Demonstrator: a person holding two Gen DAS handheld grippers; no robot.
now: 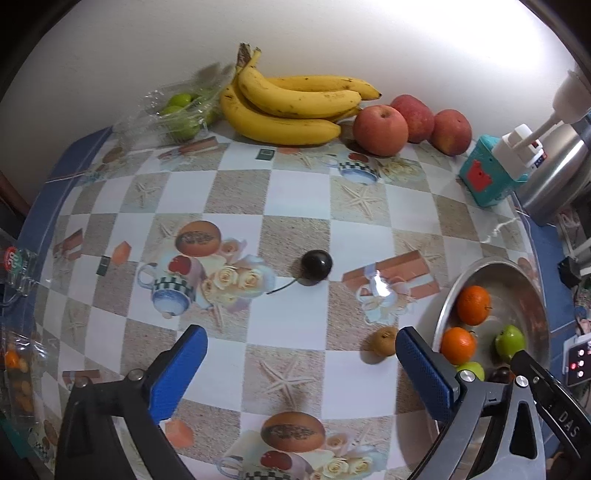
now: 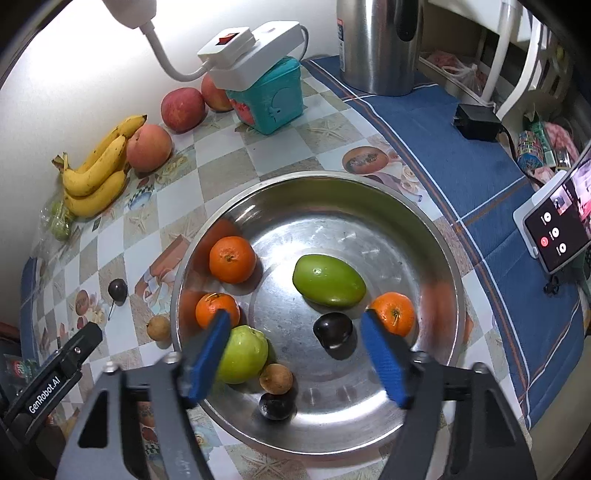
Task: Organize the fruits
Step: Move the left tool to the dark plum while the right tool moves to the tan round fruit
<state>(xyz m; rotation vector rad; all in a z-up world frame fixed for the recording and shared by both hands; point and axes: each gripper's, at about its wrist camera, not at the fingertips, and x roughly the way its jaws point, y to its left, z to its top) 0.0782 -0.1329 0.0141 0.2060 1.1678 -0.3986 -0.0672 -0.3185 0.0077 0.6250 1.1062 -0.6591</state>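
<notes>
Nearby, bananas beside apples

Open tablecloth surrounds the dark plum; bowl crowds its right.

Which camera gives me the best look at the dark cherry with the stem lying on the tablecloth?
The left wrist view: the dark cherry with the stem sits central and unobstructed. The right wrist view shows it small at the left, beside the round steel bowl.

Both fisheye views are bright and sharp centrally, bending and darkening to black corners. Light falls from a lamp above; the wall is overexposed, glare marks the tablecloth, and the metal bowl mirrors the fruit.
</notes>
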